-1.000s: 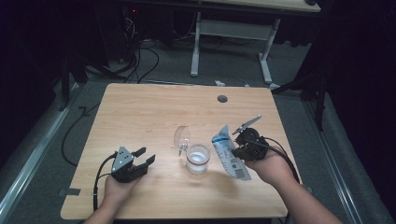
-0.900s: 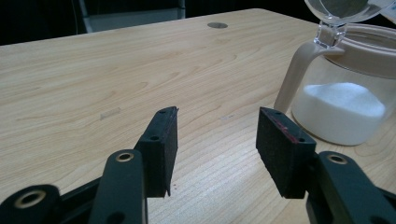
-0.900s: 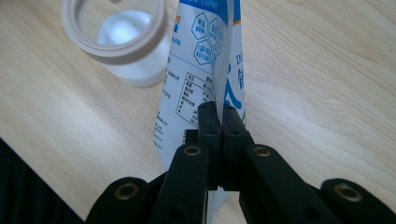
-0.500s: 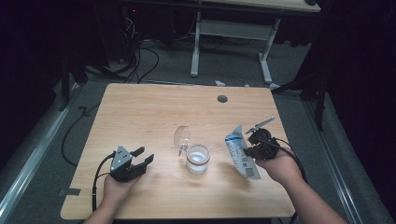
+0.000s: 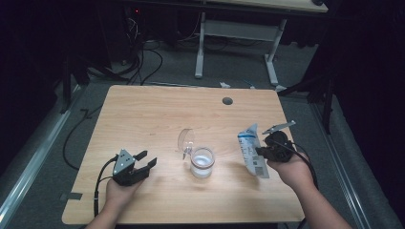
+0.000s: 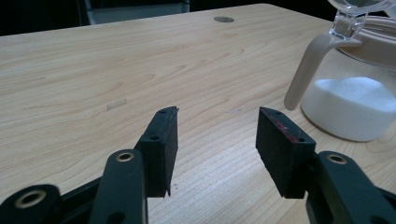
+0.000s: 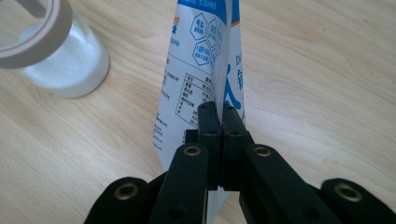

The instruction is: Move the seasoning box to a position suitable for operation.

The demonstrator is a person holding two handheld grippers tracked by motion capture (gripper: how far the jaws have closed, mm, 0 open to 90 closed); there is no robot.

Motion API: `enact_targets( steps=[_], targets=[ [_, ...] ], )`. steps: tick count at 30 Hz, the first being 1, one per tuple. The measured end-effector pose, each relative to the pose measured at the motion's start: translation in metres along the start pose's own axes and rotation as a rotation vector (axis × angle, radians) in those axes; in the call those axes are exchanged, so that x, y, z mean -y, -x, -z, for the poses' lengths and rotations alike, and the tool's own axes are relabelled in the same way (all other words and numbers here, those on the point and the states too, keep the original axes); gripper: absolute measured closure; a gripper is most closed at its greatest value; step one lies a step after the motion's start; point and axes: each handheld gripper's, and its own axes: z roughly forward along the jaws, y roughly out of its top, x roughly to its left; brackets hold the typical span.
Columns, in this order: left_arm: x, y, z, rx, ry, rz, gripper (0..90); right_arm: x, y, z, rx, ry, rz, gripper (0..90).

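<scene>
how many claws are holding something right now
1. The right claw is pinched shut on the white and blue pouch; the left claw stands open over bare table.

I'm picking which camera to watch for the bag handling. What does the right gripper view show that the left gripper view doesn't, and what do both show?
Right gripper view: the right gripper with its jaws shut on the white and blue bag, whose printed panel faces the camera.

Left gripper view: the left gripper with its jaws open and nothing between them, the jar's handle, and a round hole in the far part of the table.

Both: the glass jar of white powder and the wooden table.
</scene>
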Motion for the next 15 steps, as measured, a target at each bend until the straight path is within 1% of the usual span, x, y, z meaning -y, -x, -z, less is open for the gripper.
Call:
enact_targets(
  steps=[2, 7, 11, 13, 15],
  targets=[
    [0.000, 0.000, 0.000, -0.003, -0.003, -0.001, 49.1, 0.001, 0.002, 0.003, -0.006, 0.032, -0.014, 90.0],
    [0.001, -0.002, 0.000, -0.011, -0.001, 0.009, 49.0, 0.007, 0.004, 0.001, 0.010, 0.075, -0.016, 90.0],
    [0.001, -0.003, 0.000, -0.015, -0.008, 0.009, 49.0, 0.014, 0.006, -0.004, 0.002, 0.090, -0.027, 90.0],
    [0.001, -0.002, 0.000, -0.015, -0.006, 0.010, 49.1, 0.017, 0.006, -0.006, 0.004, 0.096, -0.023, 90.0],
    [0.001, -0.002, -0.001, -0.015, -0.008, 0.007, 49.0, 0.021, 0.007, -0.008, -0.002, 0.110, -0.035, 90.0]
  ],
)
